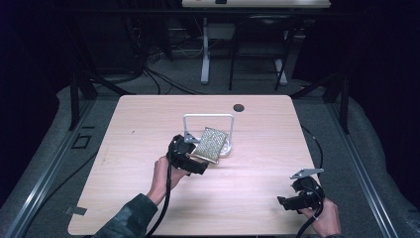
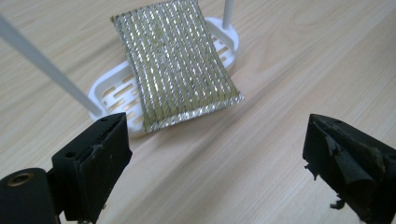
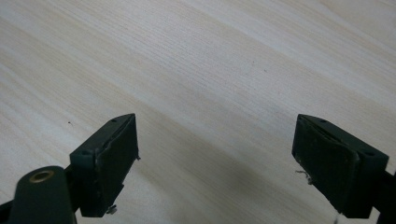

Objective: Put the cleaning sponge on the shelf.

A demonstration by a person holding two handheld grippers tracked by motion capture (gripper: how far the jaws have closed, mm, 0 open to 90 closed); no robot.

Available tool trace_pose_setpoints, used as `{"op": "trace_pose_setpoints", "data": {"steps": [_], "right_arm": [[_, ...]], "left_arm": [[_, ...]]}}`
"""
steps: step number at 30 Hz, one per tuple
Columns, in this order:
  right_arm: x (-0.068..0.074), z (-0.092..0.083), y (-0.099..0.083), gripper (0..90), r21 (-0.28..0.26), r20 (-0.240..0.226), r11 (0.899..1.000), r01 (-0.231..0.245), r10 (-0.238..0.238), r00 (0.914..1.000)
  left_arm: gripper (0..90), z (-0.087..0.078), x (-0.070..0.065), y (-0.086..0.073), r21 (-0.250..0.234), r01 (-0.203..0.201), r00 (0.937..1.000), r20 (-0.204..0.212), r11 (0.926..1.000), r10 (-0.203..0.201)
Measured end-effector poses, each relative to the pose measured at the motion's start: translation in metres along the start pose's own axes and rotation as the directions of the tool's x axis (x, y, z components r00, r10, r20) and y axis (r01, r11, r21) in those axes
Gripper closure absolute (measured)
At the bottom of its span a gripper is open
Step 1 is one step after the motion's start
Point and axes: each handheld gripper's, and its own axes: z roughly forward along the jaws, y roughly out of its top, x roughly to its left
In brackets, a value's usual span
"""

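Glittery silver-gold woven scouring pad [image 2: 175,63] lies askew across the white slotted soap tray [image 2: 112,95] under its white wire frame, left gripper [image 2: 215,154] jaws apart and empty just short of it, right gripper [image 3: 217,163] likewise spread over bare table; back your left straight off, clear of that frame.

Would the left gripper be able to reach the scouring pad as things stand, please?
Probably yes: the left gripper is open, facing the scouring pad lying across the white rack, with bare table between them.
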Motion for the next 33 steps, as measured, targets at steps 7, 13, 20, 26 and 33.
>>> {"op": "trace_pose_setpoints", "data": {"steps": [7, 13, 20, 26, 33], "right_arm": [[0.001, 0.000, -0.001, 14.3, 0.007, 0.001, 1.000, 0.000, 0.000, 1.0000], [0.003, 0.001, -0.001, 14.2, 0.014, -0.001, 1.000, 0.011, -0.011, 0.9999], [0.004, 0.002, 0.000, 14.2, 0.023, 0.006, 0.999, 0.022, -0.022, 0.9997], [0.004, 0.004, -0.001, 14.2, 0.030, 0.006, 0.999, 0.022, -0.022, 0.9997], [0.003, 0.003, -0.001, 14.2, 0.030, 0.011, 0.999, 0.032, -0.032, 0.9994]], "left_arm": [[7.0, -0.015, 0.013, -0.023, 0.031, -0.005, 1.0000, 0.006, 0.9995, 0.004], [6.6, -0.023, 0.023, -0.047, 0.068, 0.002, 0.9998, 0.018, 0.9977, -0.003], [4.9, -0.028, 0.033, -0.074, 0.093, 0.005, 0.9997, 0.024, 0.9957, -0.007], [5.2, -0.031, 0.037, -0.090, 0.089, 0.024, 0.9994, 0.024, 0.9957, -0.026], [4.3, -0.030, 0.036, -0.106, 0.132, -0.011, 0.9992, 0.040, 0.9913, 0.005]]}}
